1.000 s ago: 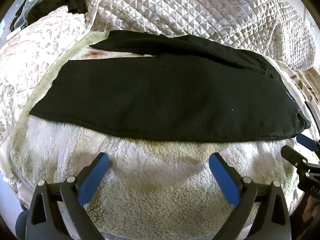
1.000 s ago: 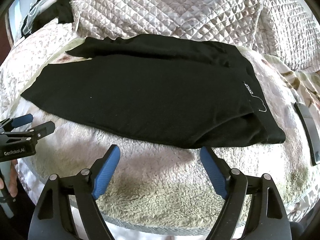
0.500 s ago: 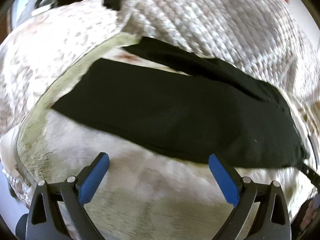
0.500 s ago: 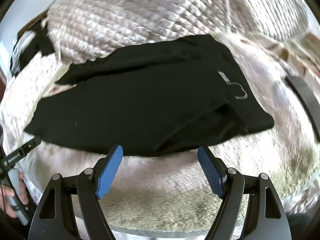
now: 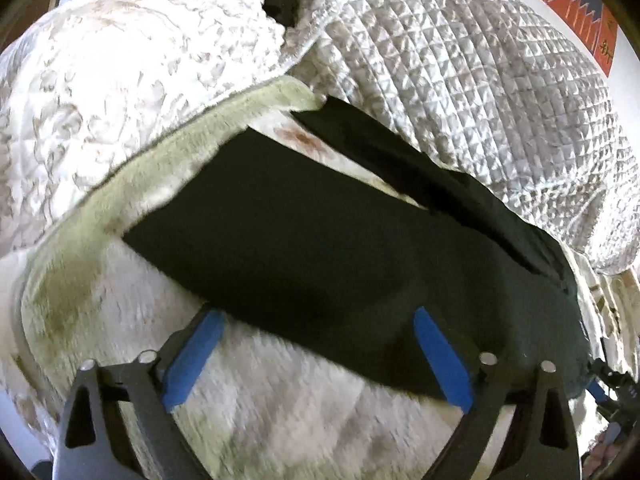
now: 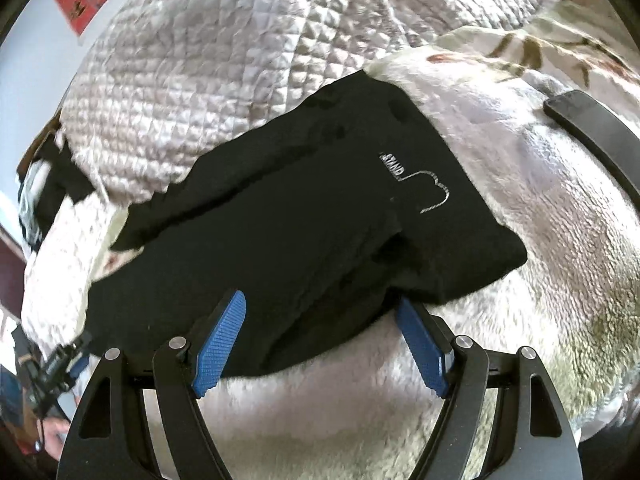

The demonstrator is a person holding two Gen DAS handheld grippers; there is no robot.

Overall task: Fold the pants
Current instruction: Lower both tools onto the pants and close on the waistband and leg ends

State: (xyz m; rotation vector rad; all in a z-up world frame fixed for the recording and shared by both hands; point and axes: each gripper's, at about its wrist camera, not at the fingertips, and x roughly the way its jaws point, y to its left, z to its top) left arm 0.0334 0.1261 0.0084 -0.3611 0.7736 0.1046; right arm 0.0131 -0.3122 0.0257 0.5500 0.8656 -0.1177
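Black knit pants [image 5: 312, 248], folded lengthwise, lying flat across a cream fleece blanket [image 5: 280, 412], with a quilted silver-grey bedspread [image 5: 460, 64] bunched just behind. Left gripper [image 5: 316, 356] low at the near long edge, blue pads spread wide but closing, hem edge between them, nothing pinched yet. Right gripper [image 6: 320, 344] at the waistband end, blue pads wide apart, straddling the folded edge without pressing. Dark flat phone [image 6: 592, 124] on the blanket, well right of the waistband.

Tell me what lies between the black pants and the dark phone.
Only bare fleece blanket separates the pants from the phone, shown in the right wrist view.
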